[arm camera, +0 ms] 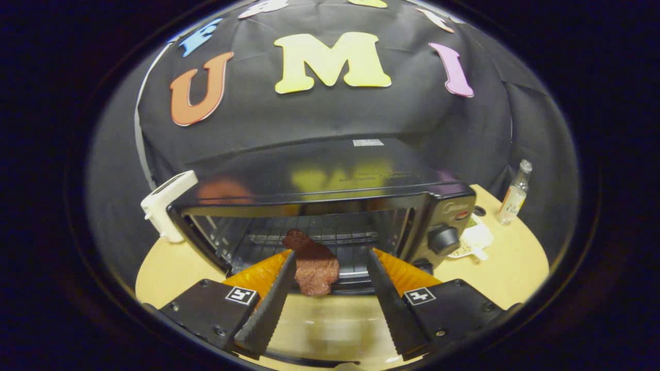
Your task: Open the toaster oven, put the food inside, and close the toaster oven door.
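Observation:
The black toaster oven stands on the table with its door swung down flat under my fingers. A reddish-brown slab of meat rests on the front edge of the wire rack, its near end hanging over the lip. My gripper is open at the oven mouth. The meat lies between the fingers, close against the left fingertip, with a wide gap to the right one.
A white appliance stands against the oven's left side. The oven's knob is on its right panel. Right of the oven are a white dish and a small clear bottle on the wooden table.

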Motion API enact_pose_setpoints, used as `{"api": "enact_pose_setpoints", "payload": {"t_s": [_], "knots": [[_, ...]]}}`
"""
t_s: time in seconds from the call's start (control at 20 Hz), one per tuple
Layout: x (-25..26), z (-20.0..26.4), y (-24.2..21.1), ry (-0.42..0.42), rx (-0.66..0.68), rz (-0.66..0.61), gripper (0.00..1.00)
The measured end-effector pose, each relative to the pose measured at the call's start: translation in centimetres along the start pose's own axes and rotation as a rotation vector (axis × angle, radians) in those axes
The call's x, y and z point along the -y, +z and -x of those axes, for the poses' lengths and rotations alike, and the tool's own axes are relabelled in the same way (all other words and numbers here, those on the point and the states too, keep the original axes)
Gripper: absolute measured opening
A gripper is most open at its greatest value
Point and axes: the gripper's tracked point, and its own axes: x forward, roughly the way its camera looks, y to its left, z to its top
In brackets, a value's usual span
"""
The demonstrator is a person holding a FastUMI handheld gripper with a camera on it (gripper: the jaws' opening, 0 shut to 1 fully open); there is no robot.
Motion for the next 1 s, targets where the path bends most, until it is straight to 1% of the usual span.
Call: {"api": "enact_pose_setpoints", "payload": {"t_s": [0.2, 0.25, 0.35, 0.55, 0.75, 0.85, 1.0], "knots": [[2.2, 5.4, -1.5, 0.009, -0.060, 0.081, 0.89], [2.5, 6.8, -1.9, 0.023, -0.070, 0.097, 0.89], [4.2, 8.9, -2.8, 0.005, -0.094, 0.131, 0.90], [6.2, 12.7, -6.4, 0.003, -0.164, 0.149, 0.92], [6.6, 14.5, -11.8, 0.010, -0.241, 0.164, 0.92], [5.8, 14.8, -14.8, 0.031, -0.299, 0.151, 0.92], [4.9, 14.7, -17.7, 0.056, -0.357, 0.137, 0.92]]}}
